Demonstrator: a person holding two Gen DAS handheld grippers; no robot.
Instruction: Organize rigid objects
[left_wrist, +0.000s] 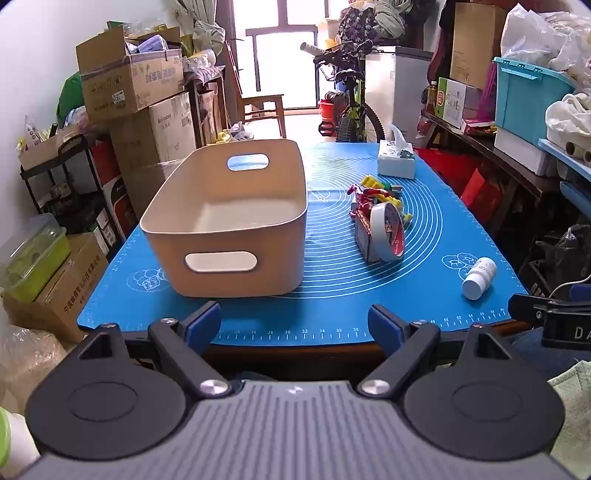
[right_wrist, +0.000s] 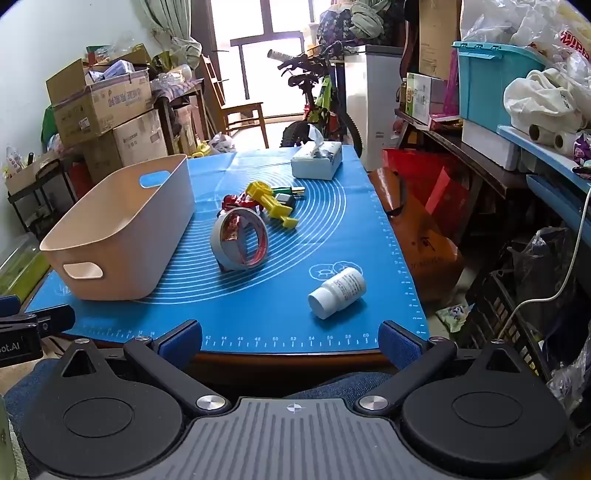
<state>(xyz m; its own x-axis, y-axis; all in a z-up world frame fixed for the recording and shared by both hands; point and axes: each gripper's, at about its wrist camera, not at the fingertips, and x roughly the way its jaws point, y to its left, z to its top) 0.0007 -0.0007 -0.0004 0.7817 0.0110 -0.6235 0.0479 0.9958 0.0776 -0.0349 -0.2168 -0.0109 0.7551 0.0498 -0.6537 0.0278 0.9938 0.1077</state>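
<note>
The beige bin (left_wrist: 225, 221) stands empty on the left of the blue mat (left_wrist: 332, 295) on the bench. It is light, so a hard push from the left gripper (left_wrist: 293, 326) could slide it, I think. Both this gripper and the right gripper (right_wrist: 290, 341) hang over the near edge with jaws wide apart, holding nothing.

In the middle, one tape roll (right_wrist: 240, 240) stands on edge against the toy pile (right_wrist: 266, 203); a touch could roll it or tip it. The pile is tangled, so pulling one piece may drag others. I cannot count its pieces surely.

To the right, one white bottle (right_wrist: 338, 291) lies on its side near the mat edge and may roll off. One tissue box (right_wrist: 317, 162) stands at the far end.
</note>
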